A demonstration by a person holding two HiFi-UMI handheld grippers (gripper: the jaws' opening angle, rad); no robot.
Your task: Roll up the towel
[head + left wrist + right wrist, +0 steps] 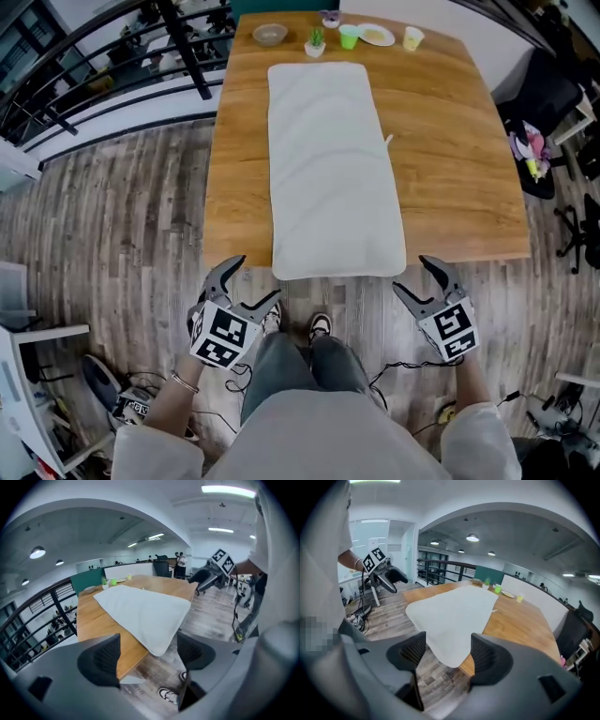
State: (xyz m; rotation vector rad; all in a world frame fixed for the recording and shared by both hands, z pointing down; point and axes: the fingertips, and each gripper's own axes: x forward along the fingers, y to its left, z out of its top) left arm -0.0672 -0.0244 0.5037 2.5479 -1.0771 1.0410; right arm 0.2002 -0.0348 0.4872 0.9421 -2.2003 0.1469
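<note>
Off the bench (450,141) edge, left gripper (260,277) and right gripper (410,274) are hovering open and empty, likely aiming at the towel's (328,169) near corners.

A wooden table (450,141) stands on a plank floor (122,197). A white towel (333,169) lies flat and lengthwise down the table's middle, its near end slightly overhanging the near edge. Along the far edge sit a bowl (270,35), a small potted plant (316,43), a green cup (349,37), a plate (376,35) and a pale cup (412,38).
</note>
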